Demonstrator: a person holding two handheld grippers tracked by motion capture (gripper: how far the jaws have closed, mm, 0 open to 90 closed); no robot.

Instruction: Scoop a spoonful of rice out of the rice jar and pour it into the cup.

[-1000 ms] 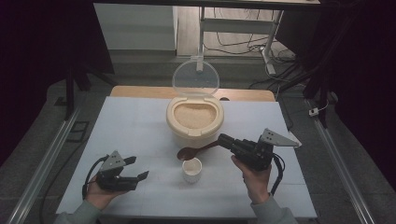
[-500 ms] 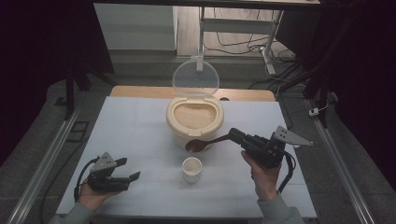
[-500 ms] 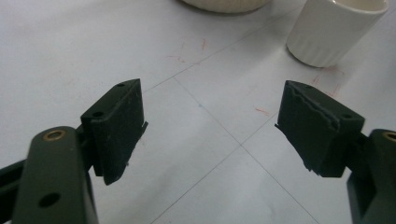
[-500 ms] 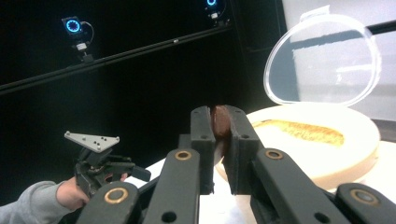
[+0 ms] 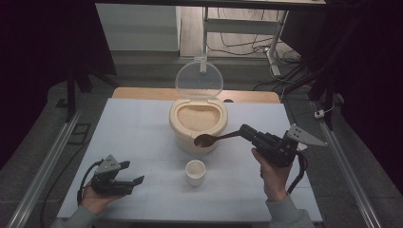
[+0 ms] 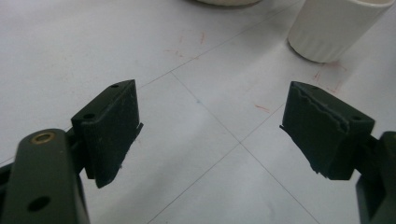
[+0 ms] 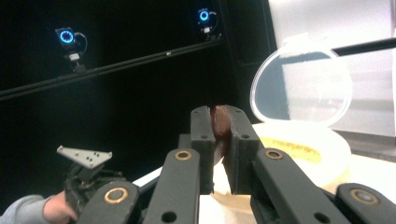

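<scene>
Between right jaws: the right gripper (image 5: 246, 133) was clamped on the spoon (image 5: 214, 138) by its handle end, also seen pinched in the right gripper view (image 7: 218, 125).
Spoon axis: it ran from the jaws toward the table's left, roughly level, bowl farthest from the hand.
Bowl position: it hung at the near rim of the rice pot (image 5: 198, 124), just short of the rice.
Cup: the cup (image 5: 195, 172) stood below and nearer the person than the bowl, apart from it.
Left gripper: the left gripper (image 5: 135, 173) had just been opening, jaws wide with nothing between, well left of the cup (image 6: 334, 25).
Nearer hand: the right, judged the one to scoop.
</scene>
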